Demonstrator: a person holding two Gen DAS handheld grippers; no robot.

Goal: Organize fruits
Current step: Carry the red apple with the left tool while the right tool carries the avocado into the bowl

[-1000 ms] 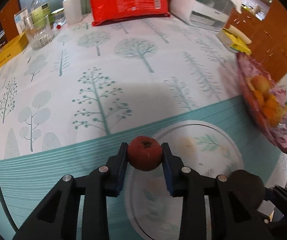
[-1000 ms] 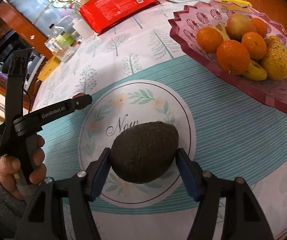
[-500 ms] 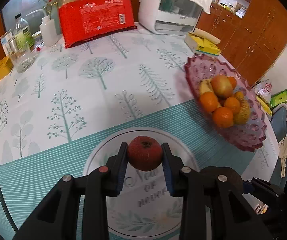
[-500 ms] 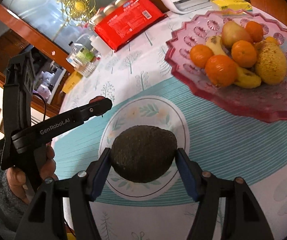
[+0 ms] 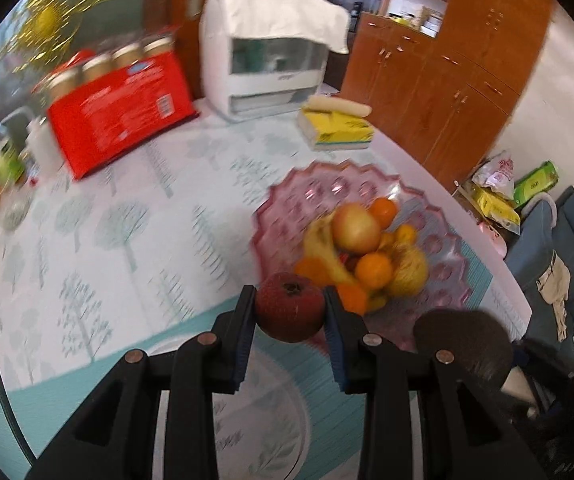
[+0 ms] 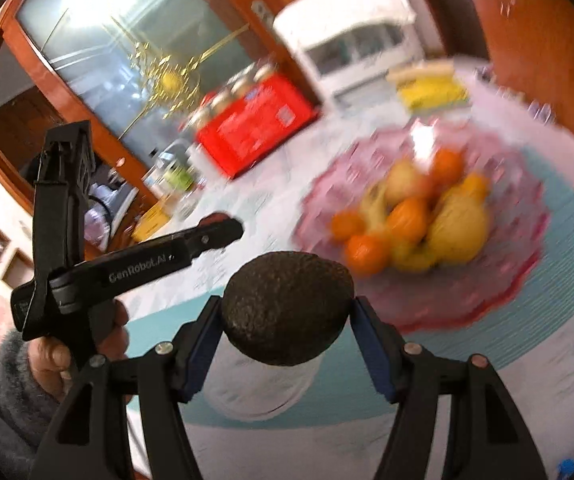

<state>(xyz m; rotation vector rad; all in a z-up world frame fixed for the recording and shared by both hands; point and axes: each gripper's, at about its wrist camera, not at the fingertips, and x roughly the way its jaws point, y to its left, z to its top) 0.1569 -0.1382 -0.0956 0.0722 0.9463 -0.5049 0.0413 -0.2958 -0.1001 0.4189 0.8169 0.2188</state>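
- We are clamping a small red fruit [image 5: 290, 307] in the left gripper [image 5: 290, 312].
- We are gripping a dark avocado [image 6: 287, 308] crosswise in the right gripper [image 6: 287, 320].
- We are facing the pink fruit bowl [image 5: 299, 192], ahead and below both; left looks nearer.

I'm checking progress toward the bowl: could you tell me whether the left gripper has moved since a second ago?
Yes. The left gripper, shut on the red fruit, has swung toward the pink fruit bowl, now just ahead.
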